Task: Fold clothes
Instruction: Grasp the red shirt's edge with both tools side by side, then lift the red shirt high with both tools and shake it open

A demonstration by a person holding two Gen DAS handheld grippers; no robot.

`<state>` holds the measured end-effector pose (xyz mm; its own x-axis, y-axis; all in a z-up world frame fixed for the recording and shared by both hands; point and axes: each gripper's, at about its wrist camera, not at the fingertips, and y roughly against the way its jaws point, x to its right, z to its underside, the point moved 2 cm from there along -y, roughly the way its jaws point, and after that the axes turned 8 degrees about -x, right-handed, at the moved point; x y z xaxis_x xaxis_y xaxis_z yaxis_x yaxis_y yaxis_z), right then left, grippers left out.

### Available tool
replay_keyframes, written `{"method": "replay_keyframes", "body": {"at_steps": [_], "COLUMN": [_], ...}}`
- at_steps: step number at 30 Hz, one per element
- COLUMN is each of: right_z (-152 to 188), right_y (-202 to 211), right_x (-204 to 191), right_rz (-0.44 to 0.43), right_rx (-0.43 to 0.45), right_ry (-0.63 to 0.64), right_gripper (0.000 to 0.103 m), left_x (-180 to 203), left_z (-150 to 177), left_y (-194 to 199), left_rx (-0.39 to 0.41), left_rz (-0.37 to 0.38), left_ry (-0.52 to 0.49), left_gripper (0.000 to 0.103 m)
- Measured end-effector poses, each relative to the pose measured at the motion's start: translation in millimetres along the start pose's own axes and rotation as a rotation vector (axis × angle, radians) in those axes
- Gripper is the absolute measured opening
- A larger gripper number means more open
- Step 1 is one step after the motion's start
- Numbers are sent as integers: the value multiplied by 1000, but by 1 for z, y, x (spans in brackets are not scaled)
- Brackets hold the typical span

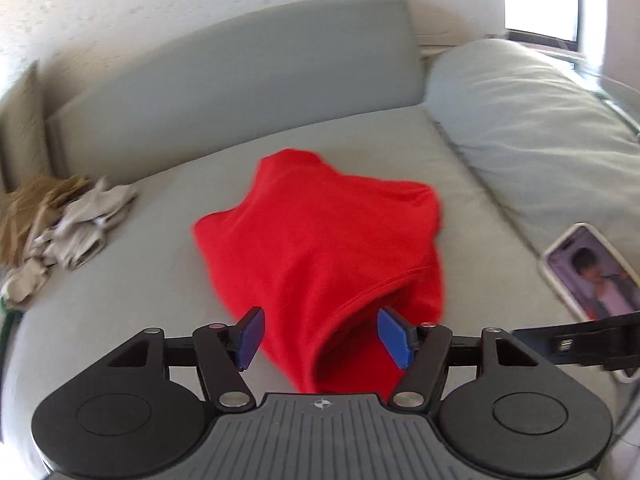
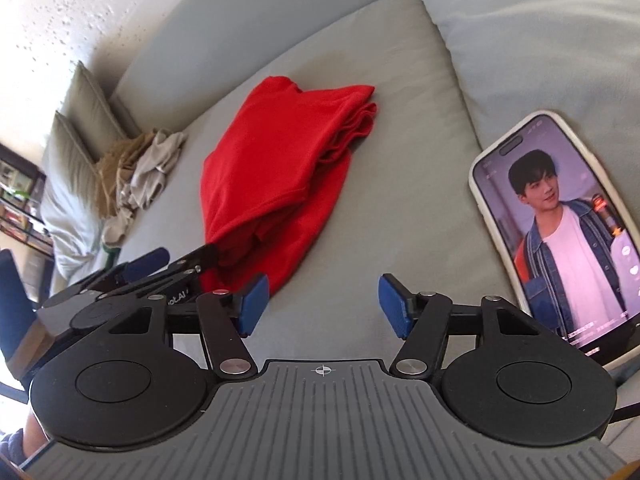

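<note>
A: Where does the shirt [image 1: 320,236] lie?

B: On the grey sofa [image 1: 152,240], mid-frame in both views. It sits doubled into a narrow, layered bundle; stacked edges show along its right side in the right wrist view. It is rumpled, not squared.

A: Left gripper [image 1: 320,338]: state?

B: Jaws wide apart, holding nothing. The near end of the shirt lies between the blue pads, reaching down to the bottom centre of the left view. A hem curves just inside the right pad. The right wrist view, lower left, shows that gripper low at the shirt's near corner. The placement suggests either lining up on that end or having just let it go; one moment fits both.

A: Right gripper [image 2: 320,306]?

B: Also spread wide, empty. Only bare sofa between its pads; the shirt's tip lies just beside the left pad, touching cannot be told. It seems held back to leave the left one room.

A: Anything else?

B: A phone [image 2: 560,232] with its screen lit stands at the right edge, well apart from the shirt. A heap of pale clothes [image 1: 76,220] sits at the left edge, unfolded, near the cushions [image 2: 80,128].

A: Fold status?

B: Layered but loose; judged unfinished in neatness.
</note>
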<state>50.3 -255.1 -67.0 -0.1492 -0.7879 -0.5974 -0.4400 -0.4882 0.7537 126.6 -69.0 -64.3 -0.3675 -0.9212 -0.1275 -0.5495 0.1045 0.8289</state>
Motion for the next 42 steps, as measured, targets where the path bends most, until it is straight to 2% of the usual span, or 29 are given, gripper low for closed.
{"method": "replay_keyframes", "body": {"at_steps": [1,2,5,7,11,13,15,18,21,23,24,25,29,32,33,34,37,38,39,40,42], "right_z": [0,0,-2,-5,-9,-9,-10,-14,-18,-21,-25,-31,-54,-72,-78,-84,-101,-107,-117,-139,-165], "right_y": [0,0,10,18,29,31,30,24,19,14,7,1,-20,-37,-42,-48,-64,-69,-65,-35,36], "right_x": [6,12,26,33,44,50,51,50,49,46,39,33,7,-12,-19,-25,-45,-51,-62,-84,-128], "right_rz": [-22,-41,-54,-52,-72,-86,-94,-103,-112,-124,-141,-136,-118,-104,-100,-95,-81,-77,-80,-105,-166], "right_rx": [5,12,57,80,100,103,99,90,80,70,58,57,56,55,54,54,52,52,78,175,367], "right_ry": [-32,-62,-124,-148,-169,-179,-176,-162,-148,-132,-111,-107,-92,-81,-77,-74,-63,-59,-47,-13,63], "right_gripper": [61,61,61,62,64,64,64,64,62,59,53,44,43,37,25,3,3,3,2,2,2], "left_x": [4,11,40,63,85,93,94,80,49,20,3,-14,-77,-118,-131,-144,-187,-210,-229,-240,-243], "left_z": [-9,-19,-50,-62,-70,-73,-75,-83,-94,-101,-102,-102,-94,-87,-84,-82,-77,-83,-90,-95,-94], "left_y": [1,-3,-30,-57,-95,-105,-110,-107,-81,-58,-47,-39,-11,-3,-2,0,5,14,28,44,67], "left_rx": [-8,-19,-80,-170,-279,-302,-307,-283,-183,-118,-95,-81,-35,-38,-43,-47,-58,-39,16,68,101], "left_rz": [59,83,35,-7,-58,-97,-119,-112,-113,-109,-99,-86,-40,-24,-21,-18,7,66,145,198,215], "left_ry": [-15,-36,-153,-228,-299,-341,-364,-332,-238,-138,-74,-10,228,386,437,489,660,757,846,892,905], "left_gripper": [62,63,61,56,54,47,21,11,10,9,9,9,9,9,9,9,7,7,6,6,9]}}
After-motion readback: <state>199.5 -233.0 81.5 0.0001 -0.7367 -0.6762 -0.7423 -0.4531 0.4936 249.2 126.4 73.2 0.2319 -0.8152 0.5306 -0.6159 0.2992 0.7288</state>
